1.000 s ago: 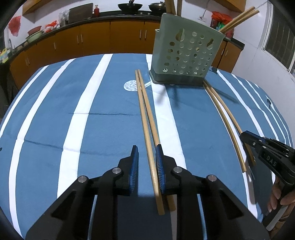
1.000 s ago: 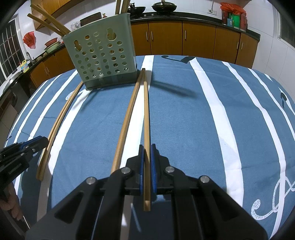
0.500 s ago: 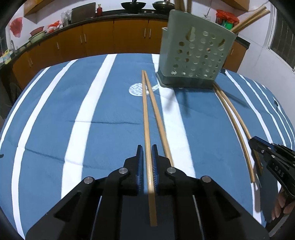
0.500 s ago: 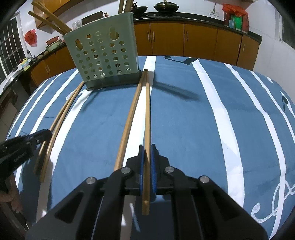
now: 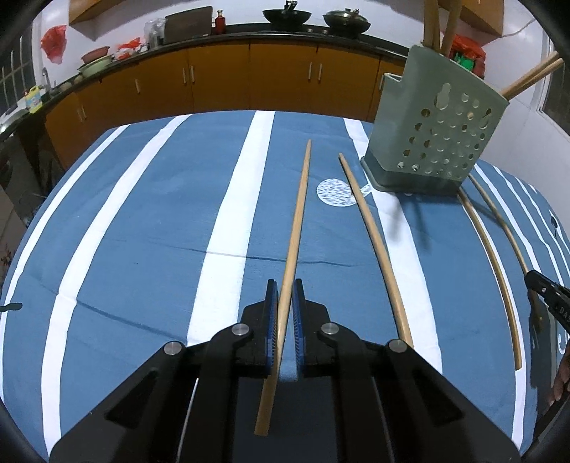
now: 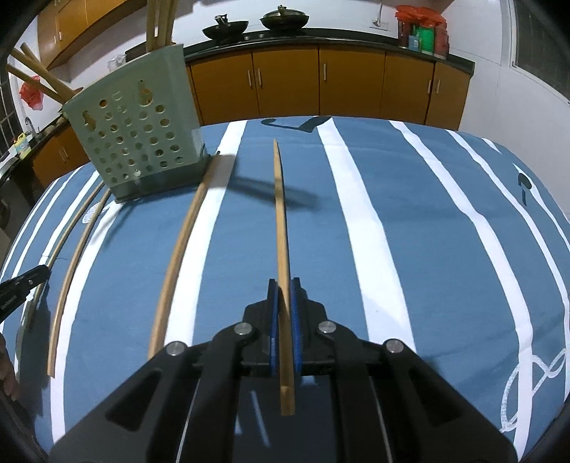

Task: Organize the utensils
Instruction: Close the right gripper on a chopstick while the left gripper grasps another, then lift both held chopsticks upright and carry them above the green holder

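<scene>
In the left wrist view, the left gripper (image 5: 284,302) pinches one chopstick (image 5: 297,220) tight, beside the green holder (image 5: 434,131). In the right wrist view, the right gripper (image 6: 284,306) squeezes another chopstick (image 6: 279,213), maybe lifted.

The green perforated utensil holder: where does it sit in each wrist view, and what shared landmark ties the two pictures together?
Left wrist view: the utensil holder stands upper right, on the far part of the striped tablecloth.
Right wrist view: the same holder stands upper left.
Shared landmark: the two dark woks on the counter behind.
</scene>
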Motion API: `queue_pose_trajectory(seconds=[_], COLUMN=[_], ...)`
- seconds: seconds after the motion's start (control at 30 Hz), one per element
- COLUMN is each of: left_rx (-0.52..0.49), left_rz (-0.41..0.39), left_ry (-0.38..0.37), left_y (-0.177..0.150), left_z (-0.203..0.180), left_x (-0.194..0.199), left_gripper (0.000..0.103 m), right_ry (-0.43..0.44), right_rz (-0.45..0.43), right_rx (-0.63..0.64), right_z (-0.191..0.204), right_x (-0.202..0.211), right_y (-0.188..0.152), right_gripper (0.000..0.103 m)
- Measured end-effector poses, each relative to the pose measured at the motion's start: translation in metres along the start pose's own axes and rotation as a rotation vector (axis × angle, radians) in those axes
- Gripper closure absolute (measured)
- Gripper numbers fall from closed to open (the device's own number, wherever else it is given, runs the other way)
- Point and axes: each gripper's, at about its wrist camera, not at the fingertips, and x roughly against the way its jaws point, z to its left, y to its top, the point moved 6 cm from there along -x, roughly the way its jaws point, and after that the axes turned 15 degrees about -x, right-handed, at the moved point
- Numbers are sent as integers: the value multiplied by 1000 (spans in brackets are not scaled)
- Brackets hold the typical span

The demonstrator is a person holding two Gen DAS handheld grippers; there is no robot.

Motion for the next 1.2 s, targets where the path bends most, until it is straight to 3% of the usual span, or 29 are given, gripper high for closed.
queue_pose_trajectory(seconds=[0.3, 0.5, 0.87, 1.2], left_rx=[21, -36, -45, -34], left_rz=[-10, 3, 5, -41], left_ry=[-27, 6, 10, 26], left_y=[-3, -5, -8, 4], left_z=[4, 1, 4, 15], left_x=[2, 4, 5, 25], left_gripper=[93, 93, 94, 95], right_ry=[3, 1, 2, 37], right_rz=[-5, -4, -6, -99], right_rx=[-6, 0, 0, -8], right_z=[-3, -5, -8, -4], right_x=[2, 4, 7, 38], right_y=[-2, -4, -6, 18], right_gripper=[94, 94, 95, 95])
